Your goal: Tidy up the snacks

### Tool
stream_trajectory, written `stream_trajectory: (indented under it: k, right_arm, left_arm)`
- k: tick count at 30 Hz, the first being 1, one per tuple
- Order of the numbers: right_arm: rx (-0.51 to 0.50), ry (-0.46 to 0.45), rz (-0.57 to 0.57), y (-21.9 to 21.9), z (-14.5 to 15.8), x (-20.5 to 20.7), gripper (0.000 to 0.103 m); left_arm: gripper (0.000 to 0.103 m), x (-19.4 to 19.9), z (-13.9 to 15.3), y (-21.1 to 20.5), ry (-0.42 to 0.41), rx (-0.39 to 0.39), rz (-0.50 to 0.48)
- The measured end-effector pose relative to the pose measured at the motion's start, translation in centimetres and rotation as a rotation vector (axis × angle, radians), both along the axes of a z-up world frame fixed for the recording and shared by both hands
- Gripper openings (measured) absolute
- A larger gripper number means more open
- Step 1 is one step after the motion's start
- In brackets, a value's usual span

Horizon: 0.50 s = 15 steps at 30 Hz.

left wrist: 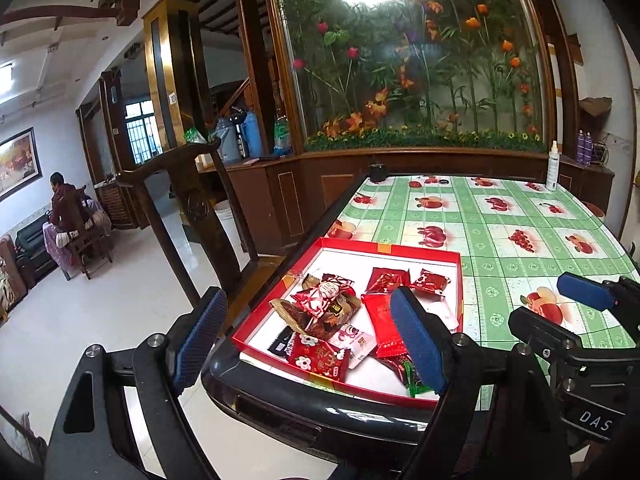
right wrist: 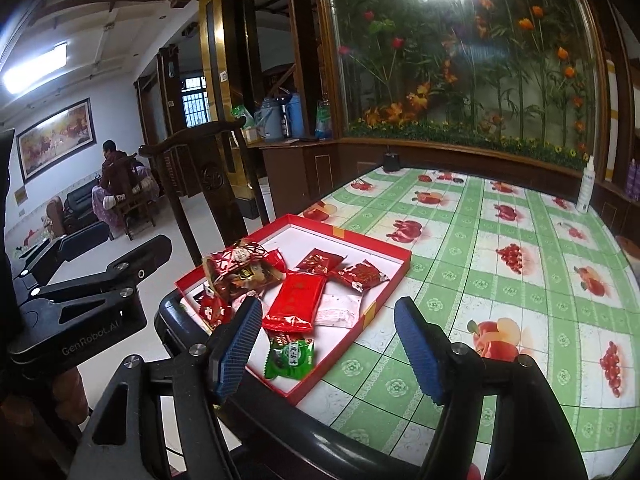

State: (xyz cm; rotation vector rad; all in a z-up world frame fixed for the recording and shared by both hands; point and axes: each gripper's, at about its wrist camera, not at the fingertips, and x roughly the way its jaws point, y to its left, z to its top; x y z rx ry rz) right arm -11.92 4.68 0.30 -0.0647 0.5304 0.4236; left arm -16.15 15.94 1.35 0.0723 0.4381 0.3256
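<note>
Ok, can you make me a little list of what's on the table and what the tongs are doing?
table: green checked cloth with fruit pictures
box: shallow red box at the table's near corner
snacks: all inside the box, mostly red packets; one flat red packet, one green packet, one white packet
left tongs: open, holding nothing
right tongs: open, holding nothing
spray bottle: upright at the far edge
outside the box: no snacks seen

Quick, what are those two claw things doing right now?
Left gripper: open, holding nothing.
Right gripper: open, holding nothing.
</note>
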Motion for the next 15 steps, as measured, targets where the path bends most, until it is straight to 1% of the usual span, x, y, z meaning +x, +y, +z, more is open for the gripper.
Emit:
stream_trajectory:
  k: [2,9,15]
  right_arm:
    - [-0.003,-0.012,0.002,0.3,0.2,-0.4,0.074]
    - [-0.026,-0.031,0.018,1.5,0.6,-1.3,0.074]
    - [-0.046,-0.038,0.035,2.4,0.5,-1.6,0.074]
  left_arm:
    - [0.088,-0.2,-0.1,0.3,-0.005,-0.002,0.004]
    - [0.088,-1.0,-0.4,1.1,-0.016,-0.013,0.022]
    - [0.088,-1.5,-0.4,1.5,-0.032,-0.032,0.017]
